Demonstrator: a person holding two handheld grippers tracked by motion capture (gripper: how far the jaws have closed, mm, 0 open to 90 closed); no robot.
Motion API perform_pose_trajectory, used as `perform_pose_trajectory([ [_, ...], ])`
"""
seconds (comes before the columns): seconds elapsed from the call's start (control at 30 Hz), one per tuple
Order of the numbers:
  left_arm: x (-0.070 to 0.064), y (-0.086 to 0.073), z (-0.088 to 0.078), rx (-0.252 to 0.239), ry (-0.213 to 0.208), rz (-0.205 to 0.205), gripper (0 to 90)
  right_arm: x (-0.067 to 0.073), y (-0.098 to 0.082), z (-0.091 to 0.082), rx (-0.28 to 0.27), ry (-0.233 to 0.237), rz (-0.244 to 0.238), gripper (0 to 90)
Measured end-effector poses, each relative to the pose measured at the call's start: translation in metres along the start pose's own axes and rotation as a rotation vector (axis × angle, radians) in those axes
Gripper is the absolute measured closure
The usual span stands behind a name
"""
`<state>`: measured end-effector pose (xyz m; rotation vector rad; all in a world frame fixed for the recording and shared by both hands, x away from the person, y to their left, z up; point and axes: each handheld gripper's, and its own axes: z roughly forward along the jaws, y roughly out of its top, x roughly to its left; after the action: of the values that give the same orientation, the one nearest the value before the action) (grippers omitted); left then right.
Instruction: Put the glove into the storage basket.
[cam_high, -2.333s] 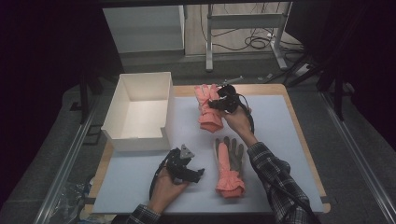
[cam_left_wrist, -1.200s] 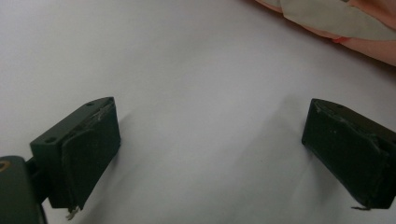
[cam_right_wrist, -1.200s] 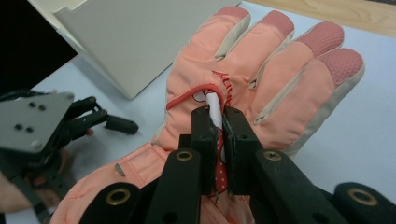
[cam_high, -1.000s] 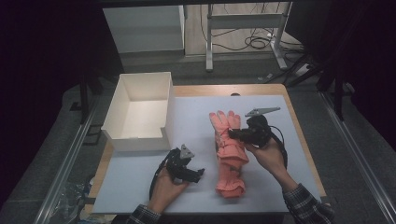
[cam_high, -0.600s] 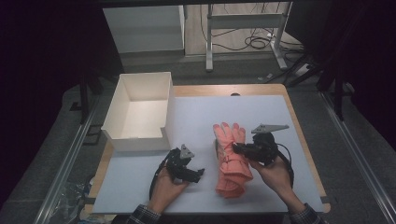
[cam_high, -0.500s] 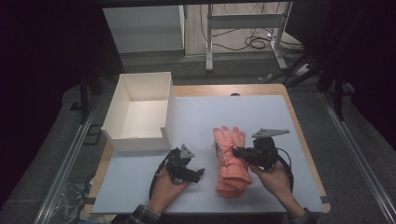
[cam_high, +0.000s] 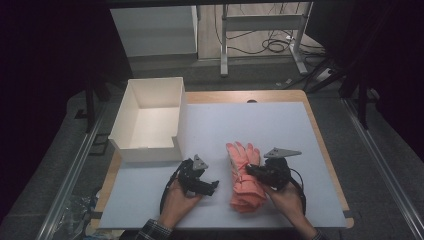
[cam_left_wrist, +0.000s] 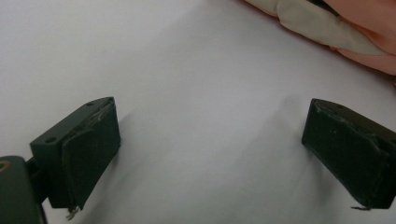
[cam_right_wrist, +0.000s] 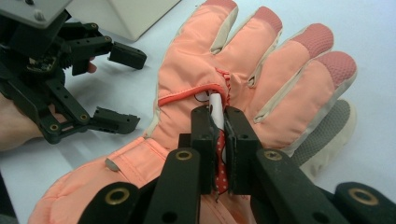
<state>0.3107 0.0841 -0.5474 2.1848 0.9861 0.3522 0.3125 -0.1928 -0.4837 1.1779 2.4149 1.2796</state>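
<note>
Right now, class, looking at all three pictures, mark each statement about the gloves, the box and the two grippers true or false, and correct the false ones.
1. The right gripper is shut on the top glove. True.
2. The left gripper also holds a glove. False: its jaws stand open over bare table.
3. The gloves lie inside the white box. False: they lie on the table, to the box's right.
4. The top glove lies on another glove. True.
5. The box holds nothing visible. True.
</note>
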Motion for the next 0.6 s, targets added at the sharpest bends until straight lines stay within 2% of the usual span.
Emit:
perform_pose_trajectory([
  [0.2, 0.000, 0.000, 0.000, -0.002, 0.001, -0.001, 4.2, -0.001, 0.003, -0.005, -0.015, 0.002, -0.028, 62.6],
  [0.33, 0.000, 0.000, 0.000, -0.003, 0.001, -0.003, 4.2, -0.003, 0.008, -0.012, -0.030, 0.011, -0.036, 53.7],
  [0.6, 0.000, 0.000, 0.000, -0.003, 0.001, -0.003, 4.2, -0.008, 0.013, -0.026, -0.052, 0.003, -0.063, 48.6],
])
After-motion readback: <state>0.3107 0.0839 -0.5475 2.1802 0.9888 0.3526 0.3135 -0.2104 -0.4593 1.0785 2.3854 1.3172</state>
